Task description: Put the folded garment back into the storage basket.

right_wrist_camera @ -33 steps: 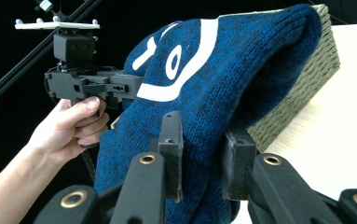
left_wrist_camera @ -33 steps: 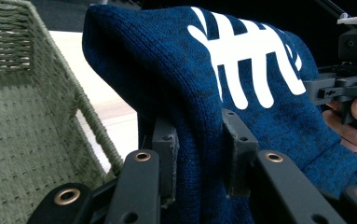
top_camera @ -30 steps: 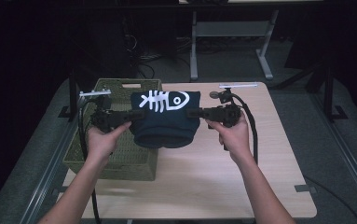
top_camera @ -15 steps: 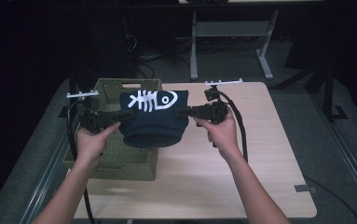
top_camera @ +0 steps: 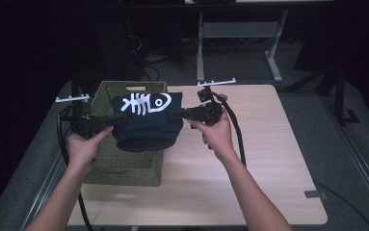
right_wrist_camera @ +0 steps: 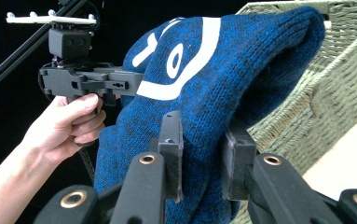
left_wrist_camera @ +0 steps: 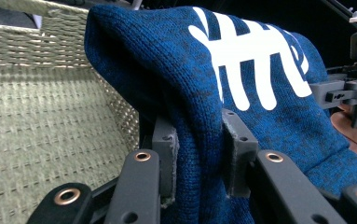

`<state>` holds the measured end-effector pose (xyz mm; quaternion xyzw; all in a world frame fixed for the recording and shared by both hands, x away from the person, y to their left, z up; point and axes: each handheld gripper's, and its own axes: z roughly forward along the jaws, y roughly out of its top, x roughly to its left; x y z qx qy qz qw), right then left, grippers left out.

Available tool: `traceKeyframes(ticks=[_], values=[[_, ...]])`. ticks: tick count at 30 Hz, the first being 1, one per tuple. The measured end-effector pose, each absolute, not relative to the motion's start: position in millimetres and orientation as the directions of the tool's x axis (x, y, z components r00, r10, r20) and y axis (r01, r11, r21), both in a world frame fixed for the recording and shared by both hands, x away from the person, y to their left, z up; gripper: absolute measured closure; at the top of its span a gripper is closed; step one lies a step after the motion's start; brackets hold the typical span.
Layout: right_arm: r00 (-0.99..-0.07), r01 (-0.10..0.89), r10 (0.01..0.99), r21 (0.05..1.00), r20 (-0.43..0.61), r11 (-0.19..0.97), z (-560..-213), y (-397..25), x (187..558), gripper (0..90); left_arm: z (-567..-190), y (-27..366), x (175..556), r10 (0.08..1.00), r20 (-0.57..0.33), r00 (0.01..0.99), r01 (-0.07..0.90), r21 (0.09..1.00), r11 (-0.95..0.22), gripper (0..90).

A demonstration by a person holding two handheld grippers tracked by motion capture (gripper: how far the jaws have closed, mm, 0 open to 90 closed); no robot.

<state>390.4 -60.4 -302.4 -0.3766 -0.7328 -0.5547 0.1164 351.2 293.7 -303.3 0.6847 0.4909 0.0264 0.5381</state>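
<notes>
A dark blue knit sweater (top_camera: 146,122) with a white fish-skeleton print hangs folded in the air between both grippers, over the right part of a green woven basket (top_camera: 124,161). My left gripper (top_camera: 114,118) is shut on the sweater's left edge; in the left gripper view the knit (left_wrist_camera: 241,79) is pinched between the pads of my left gripper (left_wrist_camera: 198,154). My right gripper (top_camera: 176,114) is shut on the right edge, and the right gripper view shows the cloth (right_wrist_camera: 204,84) clamped in my right gripper (right_wrist_camera: 202,156), with the basket (right_wrist_camera: 325,102) behind.
The basket stands on the left part of a light wooden table (top_camera: 269,163). Its woven floor (left_wrist_camera: 36,154) shows below the sweater. A metal desk frame (top_camera: 240,33) stands on the dark floor beyond the table. Cables trail from both grippers.
Both grippers have carried the sweater to the left, so it now hangs over the basket's right part. Both stay shut on it.
</notes>
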Motion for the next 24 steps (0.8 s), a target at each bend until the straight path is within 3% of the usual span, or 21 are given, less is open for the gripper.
traceKeyframes(ticks=[24], values=[[-0.684, 0.695, 0.419, 0.709, 0.597, 0.124, -317.5, -18.4, 404.2, 73.1, -316.0, 327.1, 355.4, 0.752, -0.502, 0.427, 0.674, 0.732, 0.105, 70.2]])
